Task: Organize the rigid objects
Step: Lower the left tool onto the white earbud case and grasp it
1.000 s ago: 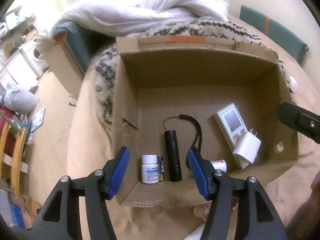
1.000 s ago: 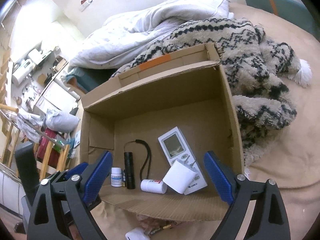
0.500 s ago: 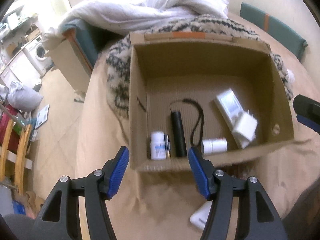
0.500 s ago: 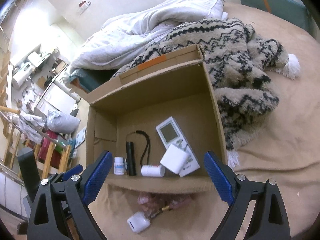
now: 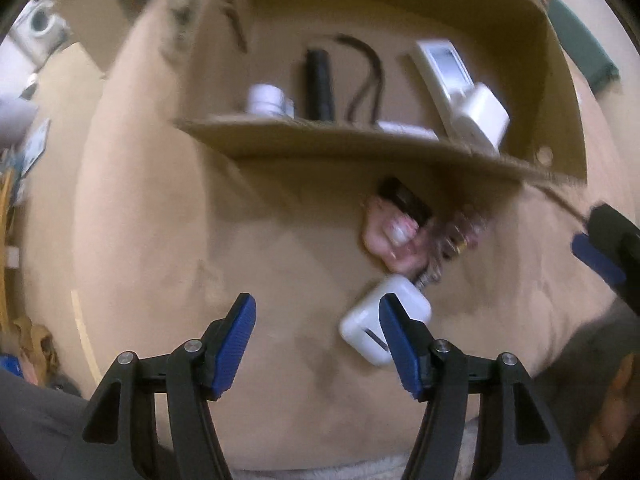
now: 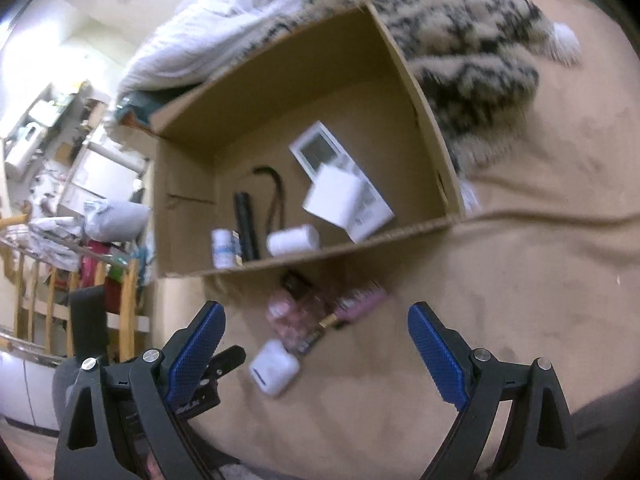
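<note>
The cardboard box [image 6: 432, 168] stands open on the tan bed cover [image 6: 520, 280], and everything here can be placed from its near wall. Inside, against that wall, are a white pill bottle [image 6: 222, 249], a black flashlight [image 6: 245, 224] with its wrist cord, a second white bottle lying on its side [image 6: 294, 240], and a white remote [image 6: 320, 150] with a white charger block [image 6: 336, 194] resting on top of it.

Outside the box, just in front of the near wall, sits a blurred pink cluster of small items [image 6: 316, 312] too smeared to name. Nearer still to the camera than that cluster is a white earbud case [image 5: 384, 320], touching or almost touching the cluster's lower end.

The left gripper [image 5: 318, 344] is wide open and holds nothing. The case lies just ahead of it and off to its right, so that the right-hand blue finger [image 5: 400, 340] overlaps the case in view; its long axis runs diagonally, from near-left to far-right. The right gripper [image 6: 316, 354] is also spread wide and empty, with the case [image 6: 274, 366] between its fingers but closer to the left one. In my judgement the left gripper is the nearer, and needs a small shift right and a turn to straddle the case's short side.
</note>
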